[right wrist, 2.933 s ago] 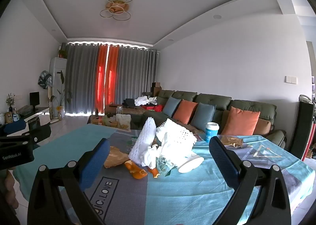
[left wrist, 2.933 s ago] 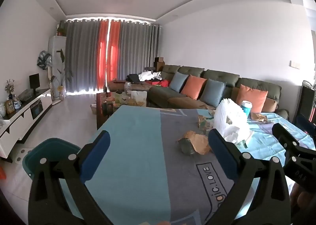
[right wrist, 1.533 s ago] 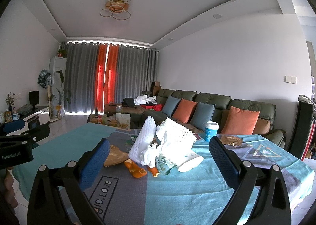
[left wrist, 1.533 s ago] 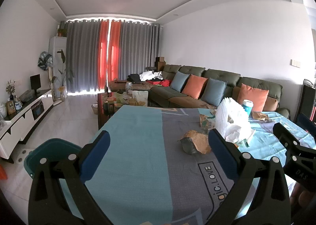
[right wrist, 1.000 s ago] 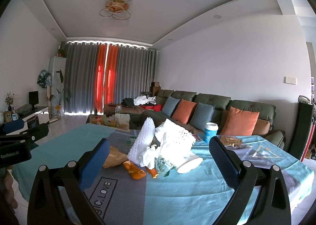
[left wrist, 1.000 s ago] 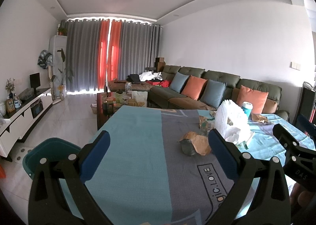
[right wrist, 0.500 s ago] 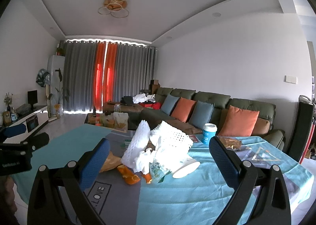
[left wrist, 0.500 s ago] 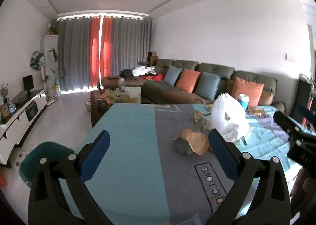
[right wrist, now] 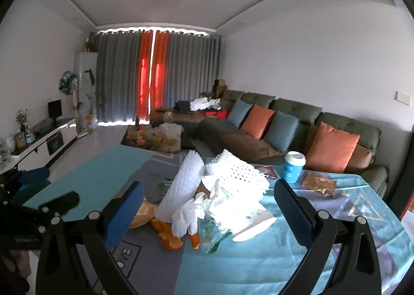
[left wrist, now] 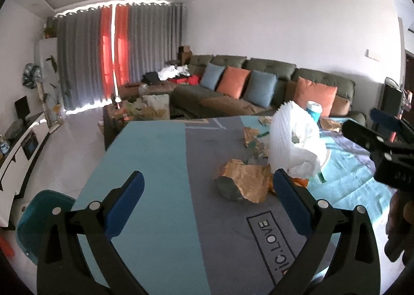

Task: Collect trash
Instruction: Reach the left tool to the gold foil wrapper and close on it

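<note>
A heap of trash lies mid-table on a teal and grey cloth [left wrist: 155,165]: white foam netting [right wrist: 233,178], crumpled white tissue [right wrist: 191,212], orange peel [right wrist: 168,236], a green wrapper [right wrist: 214,240] and a crumpled brown paper bag [left wrist: 245,181]. Further back stand a blue paper cup [right wrist: 293,167] and a flat brown wrapper [right wrist: 319,183]. My left gripper [left wrist: 207,200] hovers open over the cloth, left of the bag. My right gripper [right wrist: 207,207] is open, facing the heap, nothing between its fingers.
A teal bin [left wrist: 38,220] sits on the floor by the table's left edge. Behind the table are a cluttered coffee table [right wrist: 155,140], a green sofa [right wrist: 284,124] with cushions and a white TV cabinet [right wrist: 44,143]. A dark chair back [left wrist: 390,101] stands at far right.
Both views have tilted down and shifted toward the trash heap, which now looks closer. Both grippers stay open and hold nothing.
</note>
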